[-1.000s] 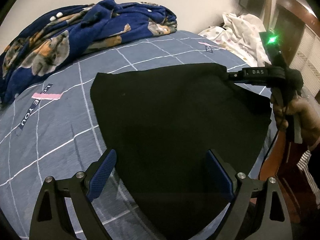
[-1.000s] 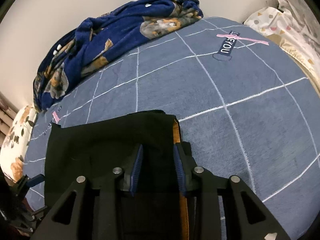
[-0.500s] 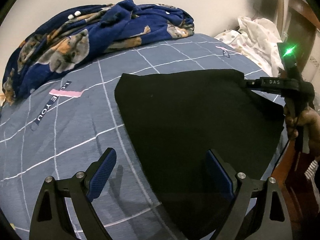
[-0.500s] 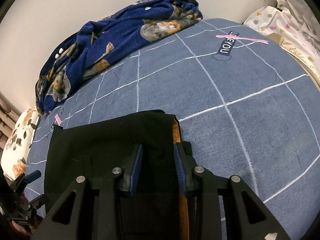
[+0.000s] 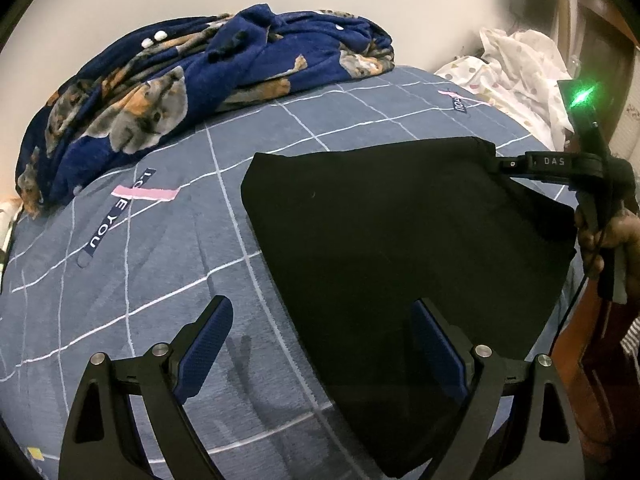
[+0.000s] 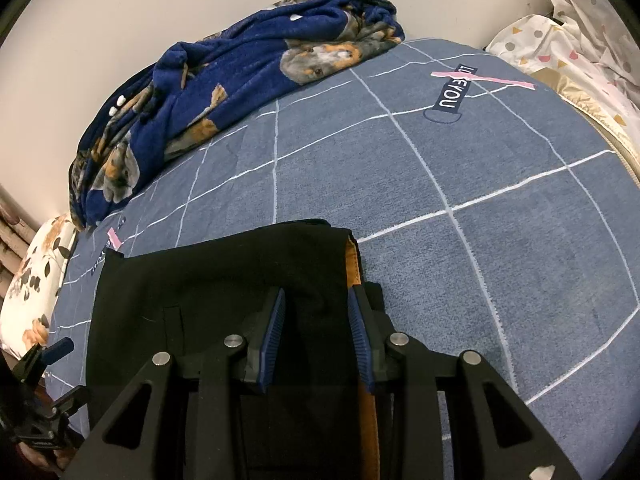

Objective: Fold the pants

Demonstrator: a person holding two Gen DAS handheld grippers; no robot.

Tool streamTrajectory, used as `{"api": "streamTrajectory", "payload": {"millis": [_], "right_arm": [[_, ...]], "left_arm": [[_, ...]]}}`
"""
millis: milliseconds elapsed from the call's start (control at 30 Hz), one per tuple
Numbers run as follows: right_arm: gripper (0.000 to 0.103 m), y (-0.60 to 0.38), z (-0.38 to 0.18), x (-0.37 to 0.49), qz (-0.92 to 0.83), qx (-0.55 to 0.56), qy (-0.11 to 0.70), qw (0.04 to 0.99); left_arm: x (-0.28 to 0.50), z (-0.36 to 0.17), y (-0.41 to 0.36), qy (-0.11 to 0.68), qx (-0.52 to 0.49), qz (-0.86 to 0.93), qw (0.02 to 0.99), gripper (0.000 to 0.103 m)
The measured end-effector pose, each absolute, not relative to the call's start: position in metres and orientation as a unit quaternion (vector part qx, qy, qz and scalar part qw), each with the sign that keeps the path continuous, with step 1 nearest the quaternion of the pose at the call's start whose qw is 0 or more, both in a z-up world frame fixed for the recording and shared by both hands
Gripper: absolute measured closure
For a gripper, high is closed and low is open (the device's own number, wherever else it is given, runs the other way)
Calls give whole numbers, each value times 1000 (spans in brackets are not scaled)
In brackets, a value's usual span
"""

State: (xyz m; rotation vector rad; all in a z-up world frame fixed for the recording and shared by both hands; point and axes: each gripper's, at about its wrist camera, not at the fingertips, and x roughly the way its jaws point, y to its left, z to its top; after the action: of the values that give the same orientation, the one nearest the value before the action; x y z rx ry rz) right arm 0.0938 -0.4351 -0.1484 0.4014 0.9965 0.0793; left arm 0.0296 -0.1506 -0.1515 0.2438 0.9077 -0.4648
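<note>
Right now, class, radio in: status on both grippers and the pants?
Left gripper open, empty. Right gripper shut on black fabric pants, spread on blue checked bedsheet. Navy dog-print blanket clear.

Black left claw point(image 5: 320, 344), blue ribbed pads point(image 5: 206, 346), silver screws, green light

- The pants point(image 5: 400, 240) were black and lay folded into a broad, flat panel on the blue checked bedsheet point(image 5: 160, 272).
- Their surface looked smooth, with no large wrinkles visible.
- From the left wrist view, the far edge ran roughly straight, and the near end narrowed toward the bottom of the frame.
- The far right corner was pinched between the fingers of the right gripper point(image 6: 316, 332).
- From the right wrist view, an orange-brown lining strip showed along the right edge of the pants point(image 6: 200, 300).
- A faint pocket seam was visible on the dark cloth.
</note>
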Motion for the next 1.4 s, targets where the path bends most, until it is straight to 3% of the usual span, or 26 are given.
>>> {"api": "streamTrajectory", "payload": {"millis": [333, 700, 1067, 1167, 1267, 1400], "right_arm": [[74, -435, -149, 94, 38, 190, 475, 858], [74, -435, -148, 94, 39, 192, 472, 859], [73, -436, -147, 94, 40, 192, 468, 862], [73, -434, -147, 91, 41, 190, 464, 864], [72, -435, -148, 93, 42, 194, 463, 864], [70, -433, -149, 89, 42, 196, 460, 865]], "left_arm": [[28, -148, -149, 438, 119, -215, 865, 13], [58, -155, -82, 477, -28, -208, 854, 13], [102, -164, -113, 486, -16, -234, 842, 13], [122, -171, -117, 495, -48, -254, 829, 15], [146, -181, -123, 516, -47, -237, 822, 28], [169, -185, -121, 517, -48, -202, 831, 29]]}}
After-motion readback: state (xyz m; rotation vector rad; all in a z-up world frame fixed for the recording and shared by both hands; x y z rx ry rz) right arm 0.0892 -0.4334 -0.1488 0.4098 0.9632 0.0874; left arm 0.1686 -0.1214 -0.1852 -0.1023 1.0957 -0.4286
